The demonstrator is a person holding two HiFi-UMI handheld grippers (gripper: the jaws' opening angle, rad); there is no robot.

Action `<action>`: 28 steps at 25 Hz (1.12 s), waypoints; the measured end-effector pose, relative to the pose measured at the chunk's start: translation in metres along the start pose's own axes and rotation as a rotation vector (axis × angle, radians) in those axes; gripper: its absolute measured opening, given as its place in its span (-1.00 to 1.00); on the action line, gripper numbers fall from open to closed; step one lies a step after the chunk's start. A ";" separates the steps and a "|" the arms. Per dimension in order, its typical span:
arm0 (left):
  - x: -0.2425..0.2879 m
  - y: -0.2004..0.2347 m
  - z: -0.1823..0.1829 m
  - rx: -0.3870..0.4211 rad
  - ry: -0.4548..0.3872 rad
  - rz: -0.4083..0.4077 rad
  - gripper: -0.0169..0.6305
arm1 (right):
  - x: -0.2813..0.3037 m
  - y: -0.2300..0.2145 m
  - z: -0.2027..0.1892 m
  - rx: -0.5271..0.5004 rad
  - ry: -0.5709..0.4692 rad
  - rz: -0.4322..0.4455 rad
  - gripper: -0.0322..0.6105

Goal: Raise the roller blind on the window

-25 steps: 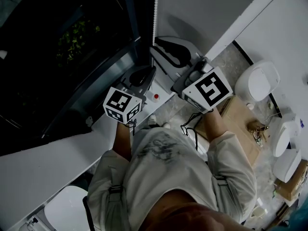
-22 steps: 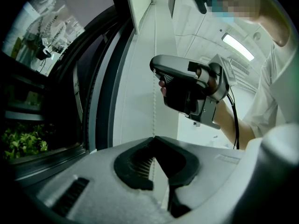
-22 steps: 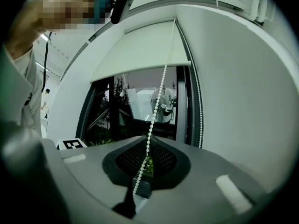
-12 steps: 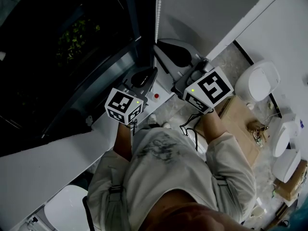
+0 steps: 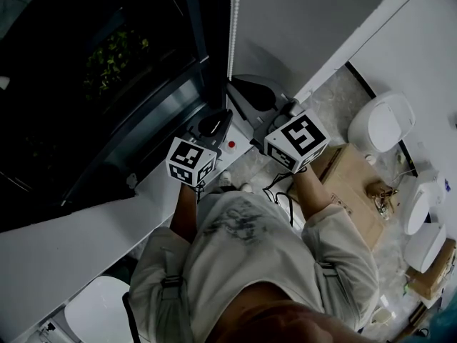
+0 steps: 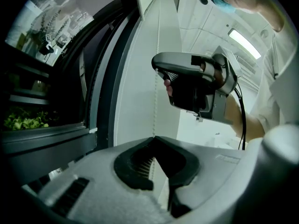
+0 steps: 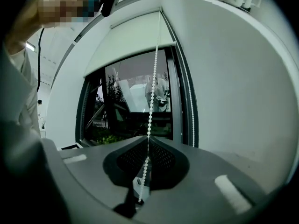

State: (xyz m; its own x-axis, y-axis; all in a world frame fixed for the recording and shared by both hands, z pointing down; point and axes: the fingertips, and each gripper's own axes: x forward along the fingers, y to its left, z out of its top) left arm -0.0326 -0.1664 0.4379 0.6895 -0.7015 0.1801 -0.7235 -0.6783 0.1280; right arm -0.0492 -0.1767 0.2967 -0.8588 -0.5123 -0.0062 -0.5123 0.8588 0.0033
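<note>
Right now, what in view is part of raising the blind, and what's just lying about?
Job: roller blind, its bead chain, window, left gripper and right gripper, both closed on the chain.
Lying about: cardboard box, white toilet, small red-capped item.

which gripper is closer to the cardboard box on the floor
Right. The right gripper is on the side where the cardboard box lies, above it; the left gripper sits further off, toward the dark window.
</note>
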 end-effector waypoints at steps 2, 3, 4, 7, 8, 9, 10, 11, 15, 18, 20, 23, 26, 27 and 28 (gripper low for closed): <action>0.002 -0.002 -0.008 -0.005 0.012 0.000 -0.91 | -0.001 -0.001 -0.008 0.018 0.010 -0.003 -0.86; 0.003 -0.002 -0.012 -0.008 0.019 0.000 -0.91 | -0.002 -0.001 -0.011 0.022 0.017 -0.006 -0.86; 0.004 -0.002 -0.016 -0.011 0.027 0.000 -0.91 | -0.002 -0.001 -0.015 0.023 0.025 -0.008 -0.86; 0.008 -0.001 -0.028 -0.016 0.051 0.002 -0.91 | -0.003 -0.003 -0.028 0.027 0.046 -0.018 -0.86; 0.009 -0.001 -0.032 -0.018 0.059 0.003 -0.91 | -0.003 -0.003 -0.032 0.028 0.054 -0.021 -0.86; 0.010 0.000 -0.036 -0.020 0.067 0.005 -0.91 | -0.003 -0.004 -0.037 0.031 0.062 -0.024 -0.86; 0.011 0.000 -0.041 -0.022 0.074 0.008 -0.91 | -0.003 -0.004 -0.041 0.033 0.071 -0.026 -0.86; 0.012 0.001 -0.045 -0.024 0.080 0.011 -0.91 | -0.003 -0.004 -0.046 0.036 0.079 -0.028 -0.86; 0.015 0.006 -0.059 -0.033 0.090 0.029 -0.91 | 0.000 -0.004 -0.062 0.044 0.109 -0.029 -0.86; 0.016 0.010 -0.069 -0.040 0.101 0.041 -0.91 | 0.001 -0.003 -0.072 0.048 0.131 -0.029 -0.86; 0.017 0.012 -0.077 -0.045 0.114 0.045 -0.91 | 0.002 -0.003 -0.080 0.051 0.146 -0.030 -0.86; 0.018 0.014 -0.087 -0.053 0.131 0.047 -0.91 | 0.003 -0.003 -0.090 0.062 0.164 -0.032 -0.86; 0.019 0.016 -0.095 -0.061 0.140 0.046 -0.91 | 0.004 -0.002 -0.099 0.069 0.177 -0.033 -0.86; 0.020 0.017 -0.098 -0.063 0.143 0.045 -0.91 | 0.005 -0.002 -0.102 0.069 0.182 -0.033 -0.86; 0.020 0.017 -0.100 -0.065 0.146 0.044 -0.91 | 0.005 -0.002 -0.104 0.068 0.185 -0.033 -0.86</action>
State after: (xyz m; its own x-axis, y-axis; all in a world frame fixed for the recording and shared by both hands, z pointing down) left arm -0.0342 -0.1702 0.5411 0.6482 -0.6880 0.3263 -0.7570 -0.6286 0.1783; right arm -0.0529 -0.1817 0.4003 -0.8306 -0.5275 0.1784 -0.5445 0.8366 -0.0611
